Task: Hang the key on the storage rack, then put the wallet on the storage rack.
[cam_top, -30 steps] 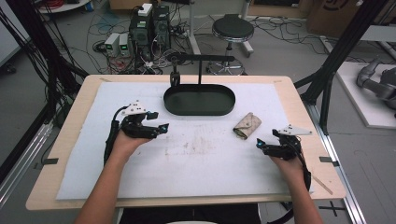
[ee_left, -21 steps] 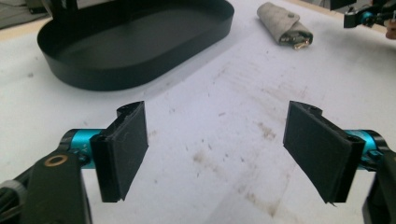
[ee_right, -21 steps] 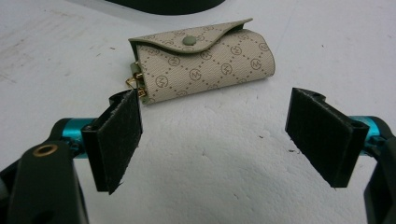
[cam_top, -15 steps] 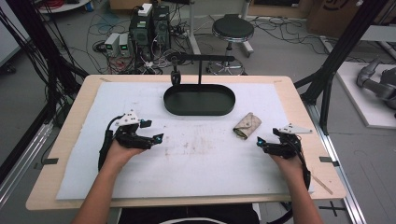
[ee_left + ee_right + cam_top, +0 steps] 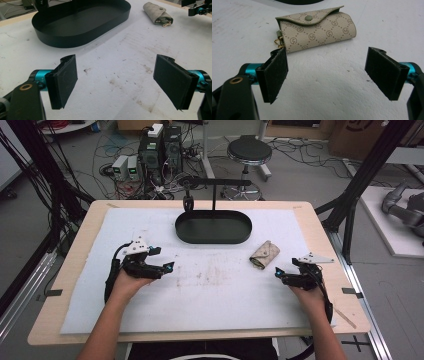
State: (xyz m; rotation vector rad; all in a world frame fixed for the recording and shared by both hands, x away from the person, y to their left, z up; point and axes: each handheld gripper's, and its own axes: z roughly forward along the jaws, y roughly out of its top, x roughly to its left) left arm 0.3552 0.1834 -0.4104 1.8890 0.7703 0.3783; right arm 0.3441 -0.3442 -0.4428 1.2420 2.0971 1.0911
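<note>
— Beige, monogram-printed and snapped shut, the key pouch (image 5: 264,255) lies on the white mat (image 5: 215,295) just right of the black oval tray (image 5: 213,227). What has changed at the table?

— The left gripper (image 5: 169,267) sits a little nearer the person than a second ago, low over a stained patch of mat. Its jaws have just been opening and now stand wide, with nothing but mat between the pads (image 5: 65,82).

— And that means?

— Likely a reset: the left hand looks ready but is well apart from the pouch.

— The other hand?

— The right gripper (image 5: 278,273) rests near the mat's right edge, jaws spread wide and empty, aimed at the pouch (image 5: 317,31) just ahead of its pads (image 5: 274,75).

— How does the pouch lie?

— In the high view its long axis runs diagonally, far end angled toward the right. The open end, with gold key clips (image 5: 279,40) poking out, points toward the person's side.
</note>
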